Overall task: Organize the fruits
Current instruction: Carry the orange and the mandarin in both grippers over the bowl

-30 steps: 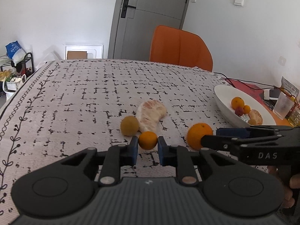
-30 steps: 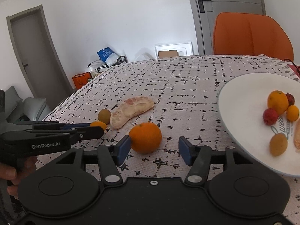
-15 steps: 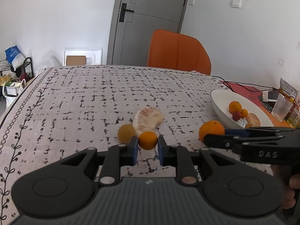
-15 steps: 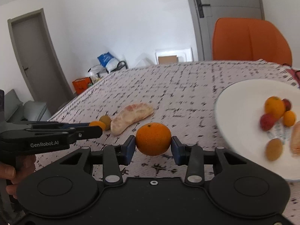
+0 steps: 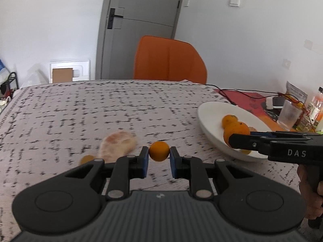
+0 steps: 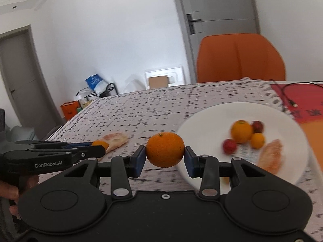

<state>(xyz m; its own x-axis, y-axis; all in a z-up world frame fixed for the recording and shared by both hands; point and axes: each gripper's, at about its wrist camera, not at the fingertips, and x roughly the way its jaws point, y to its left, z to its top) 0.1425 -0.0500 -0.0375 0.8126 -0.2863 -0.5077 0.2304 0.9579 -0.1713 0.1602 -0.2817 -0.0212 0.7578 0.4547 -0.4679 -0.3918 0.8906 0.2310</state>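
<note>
My left gripper (image 5: 158,154) is shut on a small orange (image 5: 159,151), held above the patterned tablecloth. My right gripper (image 6: 165,155) is shut on a large orange (image 6: 165,149), lifted at the near left rim of the white plate (image 6: 201,119). The left wrist view shows that large orange (image 5: 236,130) in front of the plate (image 5: 210,117). On the plate lie an orange (image 6: 241,131), a small orange (image 6: 257,140), two red fruits (image 6: 229,146) and a peeled segment (image 6: 270,158). A peeled pomelo piece (image 5: 118,143) and a small yellowish fruit (image 5: 87,159) lie on the cloth.
An orange chair (image 5: 169,58) stands at the table's far side. A black cable (image 5: 242,92) runs over a red mat to the right, beside a glass (image 5: 288,117) and bottles (image 5: 315,109). A hand (image 5: 308,189) grips the right gripper's handle.
The right gripper closed on the large orange and lifted it to the plate's edge. The left gripper rose with the small orange and swung right, away from the pomelo piece.
</note>
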